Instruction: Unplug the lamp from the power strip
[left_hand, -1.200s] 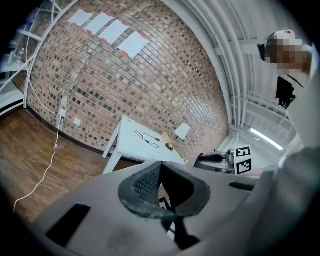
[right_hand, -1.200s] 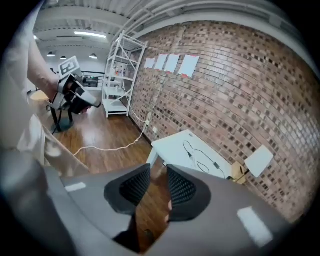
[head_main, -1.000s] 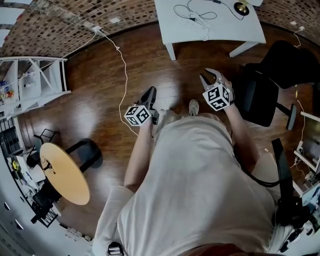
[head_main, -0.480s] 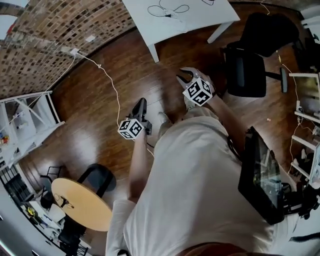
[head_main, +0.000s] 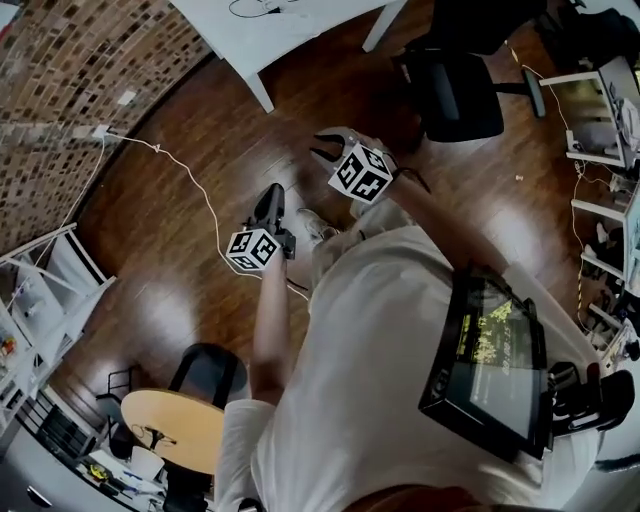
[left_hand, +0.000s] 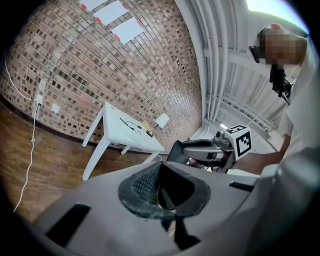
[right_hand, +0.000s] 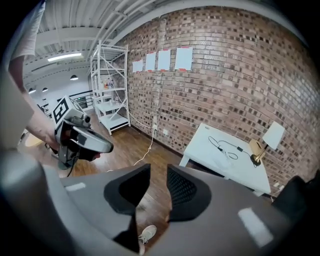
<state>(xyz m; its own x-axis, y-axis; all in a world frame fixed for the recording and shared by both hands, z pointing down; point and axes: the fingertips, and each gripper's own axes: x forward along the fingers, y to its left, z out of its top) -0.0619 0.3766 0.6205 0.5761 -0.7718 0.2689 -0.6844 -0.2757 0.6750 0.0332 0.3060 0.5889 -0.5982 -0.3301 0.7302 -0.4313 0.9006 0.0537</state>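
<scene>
Loft-style office or lab workspace: bare brick wall (right_hand: 225, 65), dark wood floor (head_main: 200, 220), exposed ceiling pipes (left_hand: 212, 60). I see a white table (right_hand: 220, 167), a black office chair (head_main: 455, 90) and a white shelving rack (right_hand: 111, 85).

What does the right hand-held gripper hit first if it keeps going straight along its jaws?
Likely the dark wooden floor, seen between the open jaws of the right hand-held gripper, short of the white rectangular table; depth unclear.

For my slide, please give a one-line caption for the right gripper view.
Right gripper, jaws apart and empty, faces the white table bearing a lamp by the brick wall.
</scene>
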